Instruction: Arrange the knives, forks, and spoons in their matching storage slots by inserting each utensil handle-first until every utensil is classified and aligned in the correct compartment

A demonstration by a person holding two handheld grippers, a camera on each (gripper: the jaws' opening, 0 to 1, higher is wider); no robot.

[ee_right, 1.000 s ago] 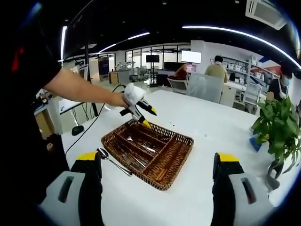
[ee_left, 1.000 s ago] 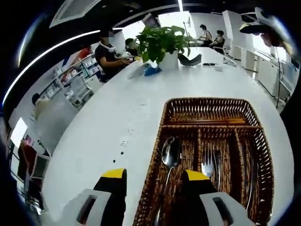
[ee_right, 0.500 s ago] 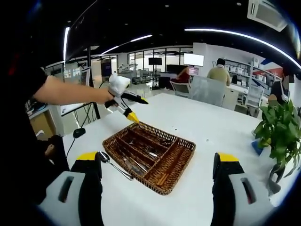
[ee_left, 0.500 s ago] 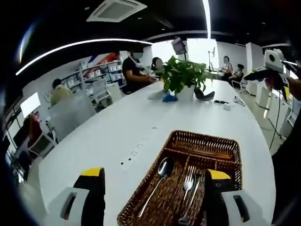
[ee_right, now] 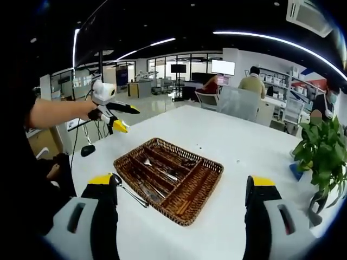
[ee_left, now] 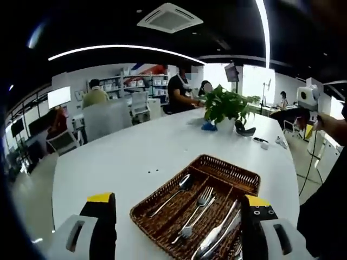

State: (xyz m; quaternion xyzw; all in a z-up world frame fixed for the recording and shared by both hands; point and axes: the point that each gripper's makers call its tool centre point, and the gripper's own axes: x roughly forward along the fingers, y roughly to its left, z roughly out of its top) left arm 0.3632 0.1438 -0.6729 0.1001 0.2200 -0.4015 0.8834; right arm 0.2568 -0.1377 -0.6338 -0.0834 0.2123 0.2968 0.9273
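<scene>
Standing by the white table [ee_right: 227, 146], I am watching a person holding two grippers above a wicker cutlery tray [ee_right: 203, 187]. Going from left to right in the right gripper view: the left gripper [ee_right: 118, 118] is hovering in the air well to the left of the tray, its yellow-tipped jaws spread and carrying nothing. Just beside the tray's near-left wall a lone spoon [ee_right: 127, 189] is lying on the table, bowl toward the camera's left jaw. The tray itself is sitting mid-table, and further right a potted plant [ee_right: 320, 157] is standing near the table edge. The right gripper [ee_right: 181, 222] is hanging low in front of the tray, jaws wide apart and empty.

In the left gripper view the tray [ee_left: 157, 195] is showing a spoon [ee_left: 172, 192] in its left slot, forks [ee_left: 195, 208] in the middle one and knives [ee_left: 219, 235] toward the right.

Sorting seems nearly finished; the step in hand looks like fetching that stray spoon. The next move is calling for a gripper to come down over its handle, close on it, and slide it handle-first into the spoon slot.
</scene>
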